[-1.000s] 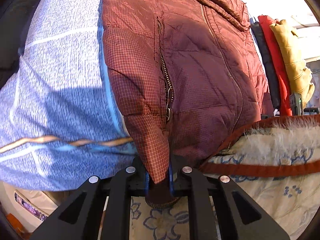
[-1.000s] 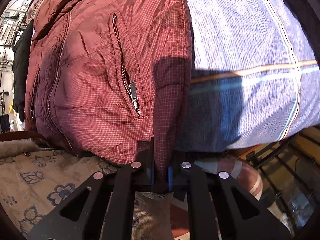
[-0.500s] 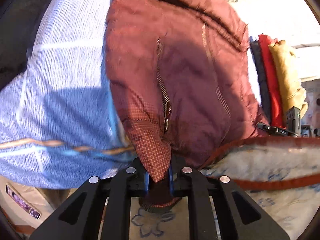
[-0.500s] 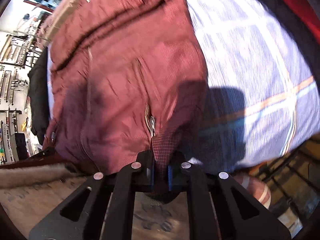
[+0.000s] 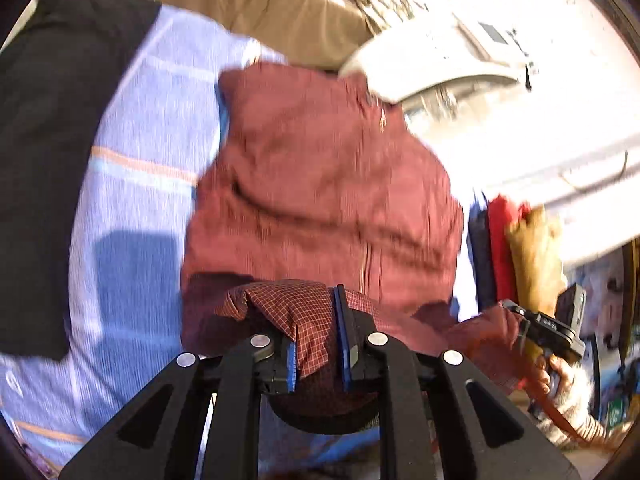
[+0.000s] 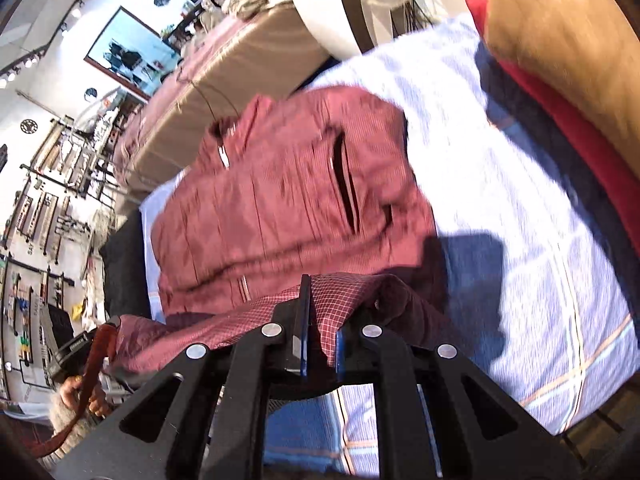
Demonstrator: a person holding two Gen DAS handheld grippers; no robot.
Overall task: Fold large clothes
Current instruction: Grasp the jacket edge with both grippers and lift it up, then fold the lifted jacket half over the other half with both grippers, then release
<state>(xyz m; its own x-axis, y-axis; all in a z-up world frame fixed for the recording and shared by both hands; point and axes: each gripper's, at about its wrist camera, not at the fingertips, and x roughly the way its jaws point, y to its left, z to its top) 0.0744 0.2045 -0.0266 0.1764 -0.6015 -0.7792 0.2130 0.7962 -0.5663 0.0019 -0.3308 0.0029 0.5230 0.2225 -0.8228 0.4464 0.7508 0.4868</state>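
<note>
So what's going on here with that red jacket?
A person is folding a maroon puffer jacket on a blue checked sheet. Each hand holds a gripper: the left gripper and the right gripper are both clamped on the jacket's hem, lifting it over the body.

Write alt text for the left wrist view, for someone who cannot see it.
A black two-fingered tool pinches the edge of a dark red checked jacket, which spreads over a pale blue striped sheet. At right, a hand holds a second tool, with red and yellow clothes behind. The picture is motion-blurred.
</note>
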